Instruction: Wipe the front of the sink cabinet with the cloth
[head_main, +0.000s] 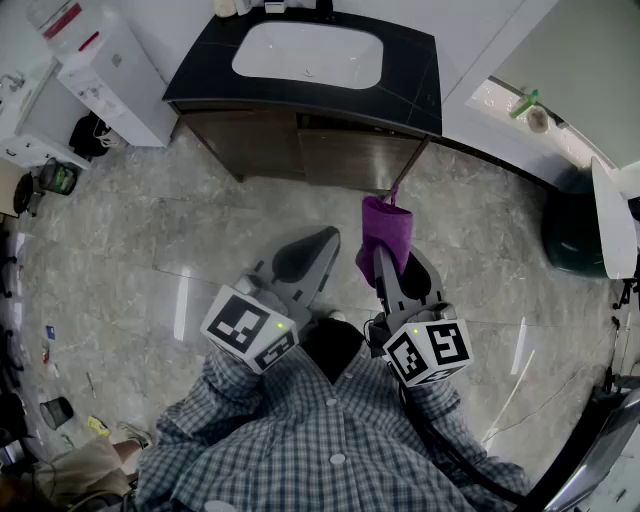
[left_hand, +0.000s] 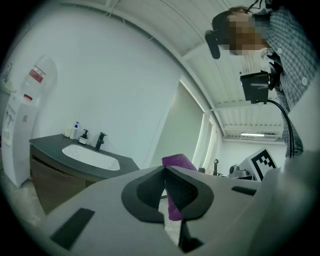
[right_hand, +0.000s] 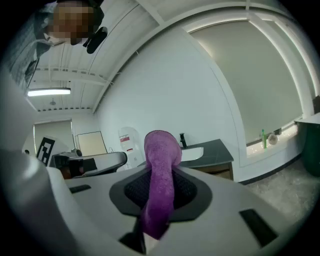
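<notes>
Cloth (right_hand: 161, 170) sits clamped in your right tongs (right_hand: 159, 200), above the floor (head_main: 150, 250) and apart from the sink cabinet (head_main: 300, 150). Your left tongs (left_hand: 164, 172) are closed, empty. Wiping isn't begun; next, reach forward and press the cloth flat on the cabinet front.

Behind the sink (head_main: 308, 52) we see bottles (head_main: 228, 5) cut by the top edge; left of it, floor litter (head_main: 97, 425) is too small to name.

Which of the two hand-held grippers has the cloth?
The right hand-held gripper: its jaws are clamped on the purple cloth, which sticks out past them. The left hand-held gripper has its jaws together on nothing.
</notes>
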